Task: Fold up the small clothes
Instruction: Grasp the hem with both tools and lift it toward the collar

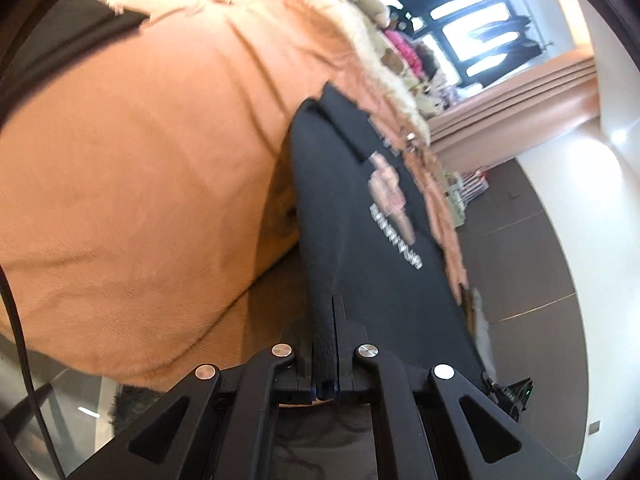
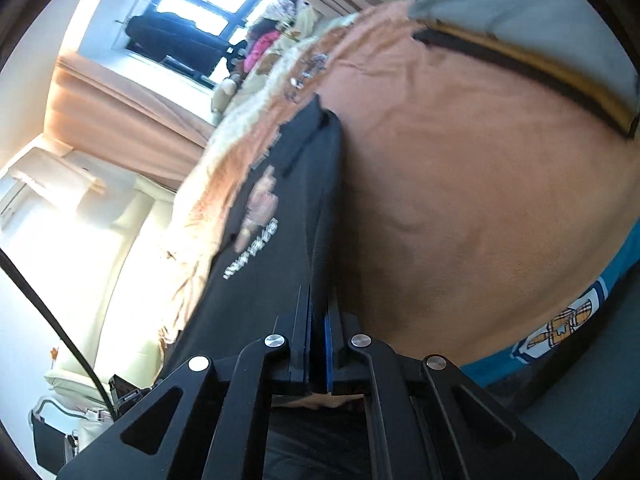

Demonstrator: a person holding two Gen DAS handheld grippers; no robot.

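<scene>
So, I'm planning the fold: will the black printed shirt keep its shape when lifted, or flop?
Probably floppy: the black shirt hangs stretched from the left gripper and right gripper. Likely light, since thin pinches hold it.

Daylight is pouring in through the window [image 1: 472, 28], which is blowing out to white between its dark bars in both views. In the right wrist view, glare is washing out the pale wall below and left of the window [image 2: 196, 20]. Away from the window, the orange cloth [image 1: 132, 184] is sitting in softer, even light, with faint shadows lying in its creases. Motion blur is smearing the black garment's print [image 1: 390, 208] and the cloth's fringe. Fisheye distortion is bending straight lines, and dark vignetting is ringing both frames.
</scene>
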